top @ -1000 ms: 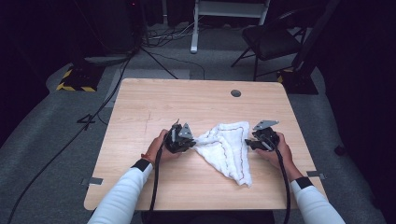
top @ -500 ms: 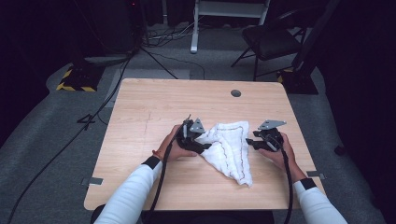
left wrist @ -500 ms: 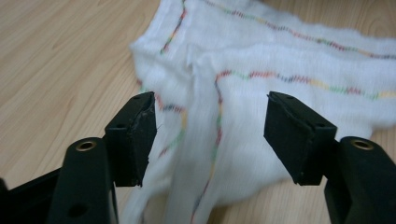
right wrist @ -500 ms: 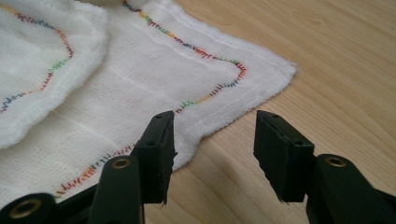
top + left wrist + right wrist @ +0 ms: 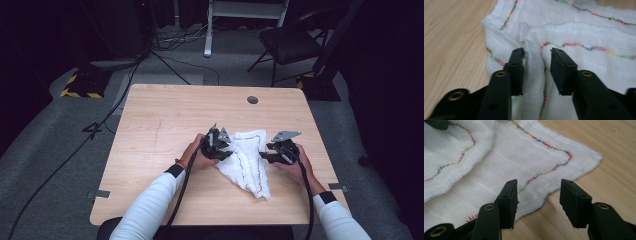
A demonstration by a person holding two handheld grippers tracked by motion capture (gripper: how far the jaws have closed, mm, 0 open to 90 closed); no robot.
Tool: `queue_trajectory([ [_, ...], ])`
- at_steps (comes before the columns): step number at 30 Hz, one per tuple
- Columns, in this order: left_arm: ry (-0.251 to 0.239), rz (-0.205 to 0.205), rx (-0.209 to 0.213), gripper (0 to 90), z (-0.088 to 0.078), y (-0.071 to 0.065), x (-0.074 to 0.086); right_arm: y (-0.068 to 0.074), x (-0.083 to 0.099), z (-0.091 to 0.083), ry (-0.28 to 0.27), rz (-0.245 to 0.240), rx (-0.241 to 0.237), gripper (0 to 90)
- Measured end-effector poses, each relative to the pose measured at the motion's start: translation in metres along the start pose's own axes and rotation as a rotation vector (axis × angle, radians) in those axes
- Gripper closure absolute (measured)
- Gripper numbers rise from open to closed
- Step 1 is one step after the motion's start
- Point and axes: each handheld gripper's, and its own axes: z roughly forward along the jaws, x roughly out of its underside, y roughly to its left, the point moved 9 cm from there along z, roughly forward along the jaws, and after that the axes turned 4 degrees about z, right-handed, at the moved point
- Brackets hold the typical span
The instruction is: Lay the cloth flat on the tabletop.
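My left gripper jaws just closing around raised cloth fold, pads not pressing; right gripper wide over cloth edge

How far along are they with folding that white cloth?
Partly there. The cloth already lies doubled over itself, one layer on another. The left gripper has a raised ridge of fabric between its jaws, which have just been closing. The right gripper stands open at the cloth's edge. Left: neatening it into a tidy fold.
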Motion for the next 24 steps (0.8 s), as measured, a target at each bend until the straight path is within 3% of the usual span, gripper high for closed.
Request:
queue_trajectory([
  [1, -0.004, 0.02, 0.0, 78.2, -0.004, 0.0, 0.0, 0.001, 0.001, 0.001, 0.009, -0.006, 0.0, 49.6],
  [3, -0.021, 0.036, -0.004, 80.9, -0.013, 0.0, -0.001, 0.001, 0.002, 0.002, 0.016, -0.01, 0.002, 49.6],
  [5, -0.058, 0.051, 0.018, 84.1, -0.029, -0.003, -0.001, 0.002, 0.004, 0.004, 0.031, -0.012, 0.007, 50.0],
  [12, -0.08, 0.118, 0.062, 86.5, -0.054, -0.022, 0.01, 0.001, 0.005, 0.004, 0.034, -0.005, 0.008, 50.2],
  [17, -0.08, 0.16, 0.095, 84.5, -0.08, -0.044, 0.032, 0.001, 0.006, 0.003, 0.039, 0.008, 0.008, 50.3],
  [24, -0.052, 0.168, 0.118, 85.5, -0.096, -0.061, 0.063, 0.002, 0.008, 0.001, 0.033, -0.01, 0.026, 52.3],
])
